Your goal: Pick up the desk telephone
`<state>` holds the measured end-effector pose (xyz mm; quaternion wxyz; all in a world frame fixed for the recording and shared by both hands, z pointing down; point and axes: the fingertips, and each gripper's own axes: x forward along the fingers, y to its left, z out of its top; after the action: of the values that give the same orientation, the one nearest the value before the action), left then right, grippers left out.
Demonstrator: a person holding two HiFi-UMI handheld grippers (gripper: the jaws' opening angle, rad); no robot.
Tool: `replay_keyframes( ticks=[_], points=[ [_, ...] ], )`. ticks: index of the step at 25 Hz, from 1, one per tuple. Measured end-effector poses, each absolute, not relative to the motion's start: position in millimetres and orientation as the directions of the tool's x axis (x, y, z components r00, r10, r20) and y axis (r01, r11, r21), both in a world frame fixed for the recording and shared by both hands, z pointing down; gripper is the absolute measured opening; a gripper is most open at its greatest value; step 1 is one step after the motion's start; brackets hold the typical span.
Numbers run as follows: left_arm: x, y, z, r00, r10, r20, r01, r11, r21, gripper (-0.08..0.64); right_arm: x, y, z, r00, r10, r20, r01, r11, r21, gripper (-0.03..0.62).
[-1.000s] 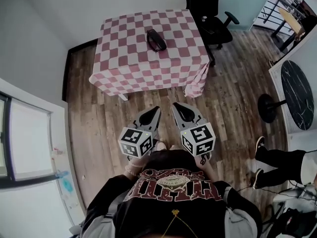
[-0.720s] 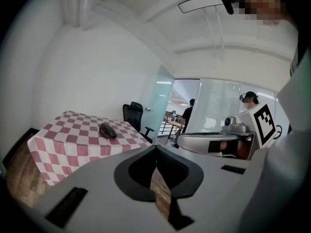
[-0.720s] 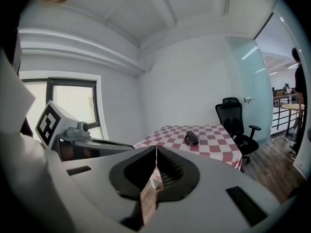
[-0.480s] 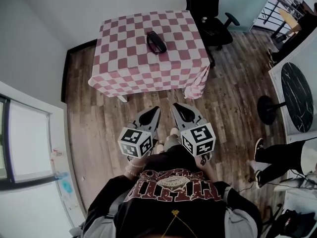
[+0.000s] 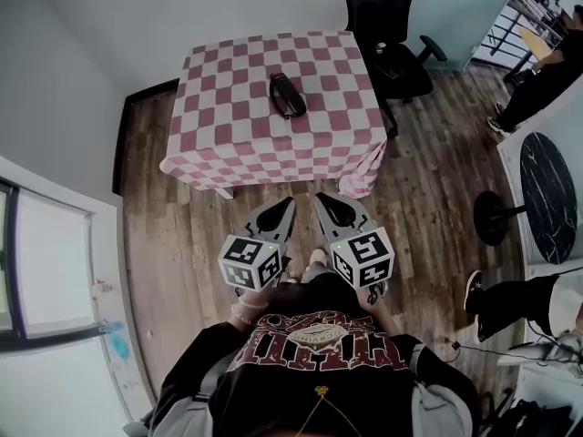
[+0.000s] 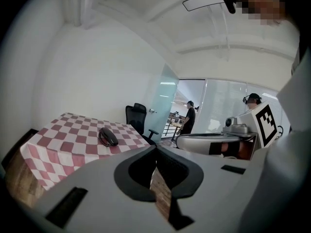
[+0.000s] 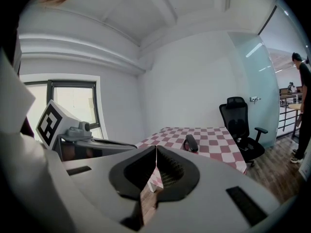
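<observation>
A black desk telephone [image 5: 287, 95] lies on a table with a pink-and-white checked cloth [image 5: 237, 130]. It also shows small and far off as the telephone [image 6: 108, 136] in the left gripper view and the telephone [image 7: 190, 142] in the right gripper view. Both grippers are held side by side over the wooden floor, well short of the table's near edge. My left gripper [image 5: 290, 202] is shut with nothing in it, jaw tips meeting [image 6: 156, 146]. My right gripper [image 5: 318, 197] is likewise shut and empty, jaws closed [image 7: 156, 147].
A black office chair [image 5: 387, 30] stands at the table's far right corner. A round black marble table [image 5: 550, 185] is at the right. A person's legs [image 5: 510, 299] are at lower right, another person [image 5: 537, 80] stands farther back. A window [image 5: 46, 262] runs along the left wall.
Both grippers and I have moved forward toward the table, which sits a little lower and closer in the head view. The jaws stayed shut. The person at the right has shifted.
</observation>
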<state>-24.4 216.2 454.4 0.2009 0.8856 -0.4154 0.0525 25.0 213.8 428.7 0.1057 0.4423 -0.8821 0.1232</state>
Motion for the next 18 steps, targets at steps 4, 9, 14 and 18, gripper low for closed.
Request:
replay_keyframes(
  ticks=[4, 9, 14, 18],
  points=[
    [-18.1, 193.2, 444.5, 0.638, -0.724, 0.263, -0.767, -0.566, 0.301, 0.009, 30.0, 191.1, 422.4, -0.603, -0.742, 0.293, -0.793, 0.596, -0.123, 0.020],
    [-11.8, 173.3, 440.8, 0.617, -0.740, 0.267, -0.783, -0.547, 0.297, 0.009, 36.5, 170.2, 417.1, -0.626, -0.724, 0.289, -0.774, 0.622, -0.118, 0.020],
    [-2.3, 159.3, 443.8, 0.603, -0.751, 0.271, -0.794, -0.530, 0.298, 0.009, 43.9, 156.2, 419.3, -0.645, -0.707, 0.291, -0.757, 0.643, -0.117, 0.020],
    [10.0, 150.9, 446.0, 0.597, -0.756, 0.267, -0.798, -0.526, 0.295, 0.009, 53.3, 147.6, 421.6, -0.656, -0.696, 0.293, -0.746, 0.657, -0.112, 0.020]
  ],
)
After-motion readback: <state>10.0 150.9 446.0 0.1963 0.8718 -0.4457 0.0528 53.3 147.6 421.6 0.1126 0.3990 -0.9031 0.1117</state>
